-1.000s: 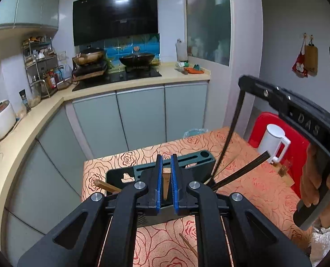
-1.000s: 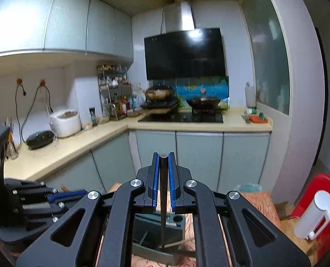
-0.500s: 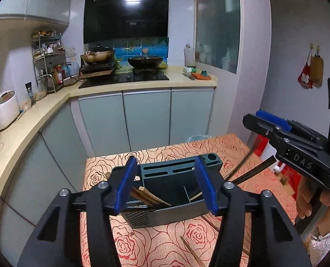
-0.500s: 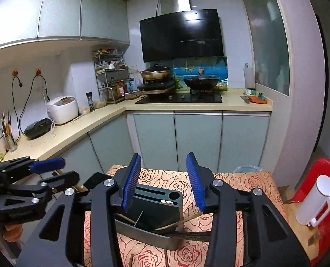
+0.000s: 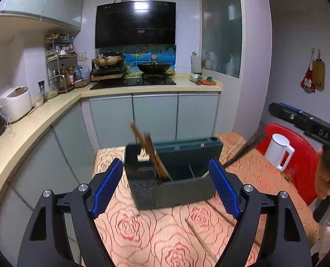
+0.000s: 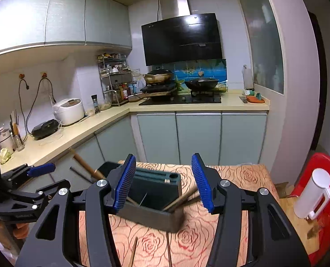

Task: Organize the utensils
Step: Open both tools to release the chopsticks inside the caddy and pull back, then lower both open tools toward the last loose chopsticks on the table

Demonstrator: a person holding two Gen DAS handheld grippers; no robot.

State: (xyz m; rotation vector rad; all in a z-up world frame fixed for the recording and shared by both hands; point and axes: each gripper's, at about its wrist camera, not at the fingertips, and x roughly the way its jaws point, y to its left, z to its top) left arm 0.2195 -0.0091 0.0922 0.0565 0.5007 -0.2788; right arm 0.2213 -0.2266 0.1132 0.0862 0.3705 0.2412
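A dark utensil holder [image 5: 176,189] [image 6: 152,211] stands on the rose-patterned table. Brown chopsticks [image 5: 151,155] [image 6: 84,164] lean up out of its left compartment. Dark chopsticks [image 5: 245,149] and a brown one [image 6: 180,198] stick out over its right end. My left gripper [image 5: 166,189] [image 6: 51,178] hangs just in front of the holder, its jaws opening wide, nothing pressed between the blue pads. My right gripper [image 6: 163,184] faces the holder from the other side, jaws also opening and empty; its fingers [image 5: 298,116] show at the right of the left wrist view.
Loose chopsticks [image 5: 200,238] [image 6: 132,251] lie on the tablecloth [image 5: 142,233] near me. A white kettle [image 5: 278,151] [image 6: 314,195] sits on a red stool [image 5: 305,166] at the right. Kitchen cabinets and a countertop [image 6: 75,131] run behind and to the left.
Both grippers were shut on chopsticks and have let go; their jaws now stand apart. The chopsticks rest in the holder, and both grippers have drawn back and lower.
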